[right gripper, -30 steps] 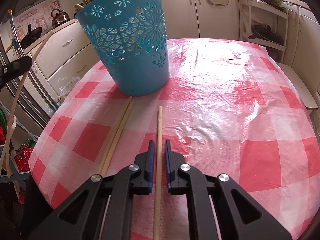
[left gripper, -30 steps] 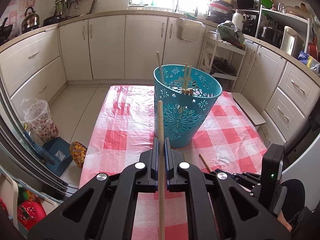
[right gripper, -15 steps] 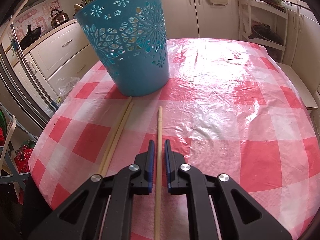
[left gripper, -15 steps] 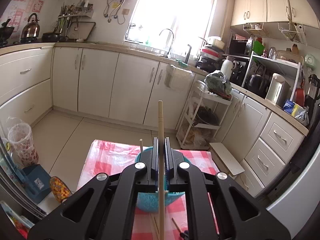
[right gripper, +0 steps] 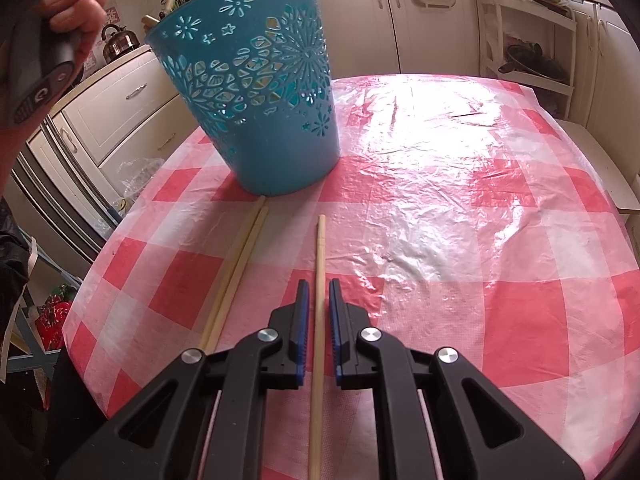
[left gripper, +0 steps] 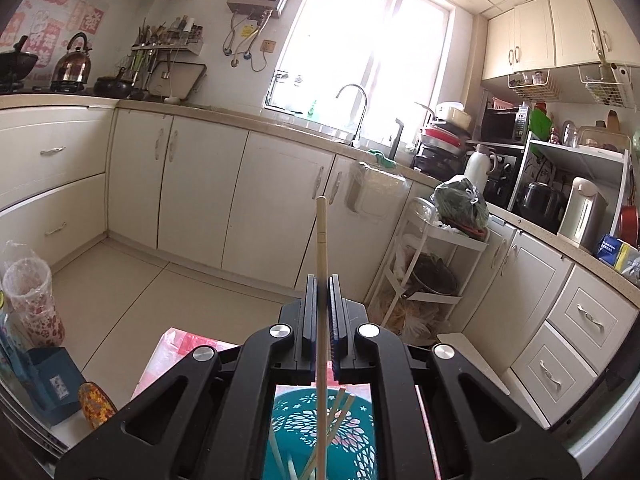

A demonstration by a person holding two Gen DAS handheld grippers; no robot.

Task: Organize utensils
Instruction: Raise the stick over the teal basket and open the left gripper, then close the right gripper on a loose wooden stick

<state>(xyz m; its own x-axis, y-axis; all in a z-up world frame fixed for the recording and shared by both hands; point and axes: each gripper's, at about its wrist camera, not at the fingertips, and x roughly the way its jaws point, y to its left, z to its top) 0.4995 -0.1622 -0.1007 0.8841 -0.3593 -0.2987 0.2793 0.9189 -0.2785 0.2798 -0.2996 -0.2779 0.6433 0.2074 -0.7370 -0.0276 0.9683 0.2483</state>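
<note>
Since the earlier frame the left gripper (left gripper: pixel 321 292) has risen from table level to above the blue basket (left gripper: pixel 320 432), its jaws clamped on a chopstick (left gripper: pixel 322 248) whose lower end hangs inside the basket among others. The right gripper (right gripper: pixel 318 300) has not moved: its jaws stand nearly closed around a second chopstick (right gripper: pixel 320 264) lying on the checked tablecloth (right gripper: pixel 460 208), with narrow gaps showing beside it. Left of it lies a pair of chopsticks (right gripper: pixel 236 272), reaching the basket's foot toward the table's far left edge.
</note>
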